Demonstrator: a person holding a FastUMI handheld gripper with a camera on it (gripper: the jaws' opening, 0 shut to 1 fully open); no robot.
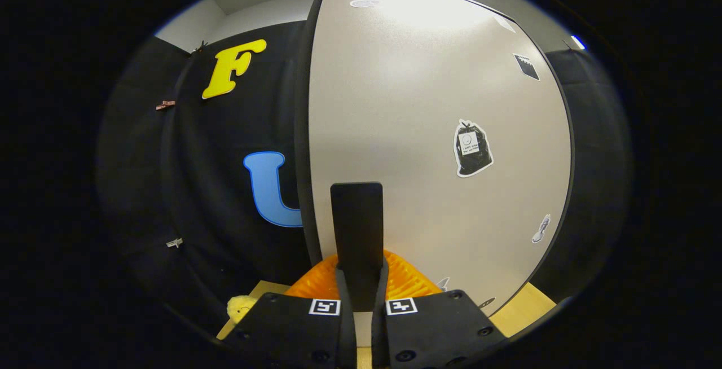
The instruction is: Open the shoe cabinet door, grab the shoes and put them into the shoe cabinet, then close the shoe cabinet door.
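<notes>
Cabinet door: big pale panel w/ dark edging, upright, long axis vertical, flat face turned toward the camera, its left edge standing against the black cloth wall. Stickers on the door face, incl. a black bag-shaped sticker at mid-height & a small pale one lower right. Can't tell what's inside the cabinet. Gripper: fingers close together, narrow gap at most, black pads seen as one dark bar just in front of the door's lower part; contact w/ door can't tell. Orange ribbed object low down behind the fingers, at the door's foot. Small yellow fuzzy thing to its left on the wood surface.
</notes>
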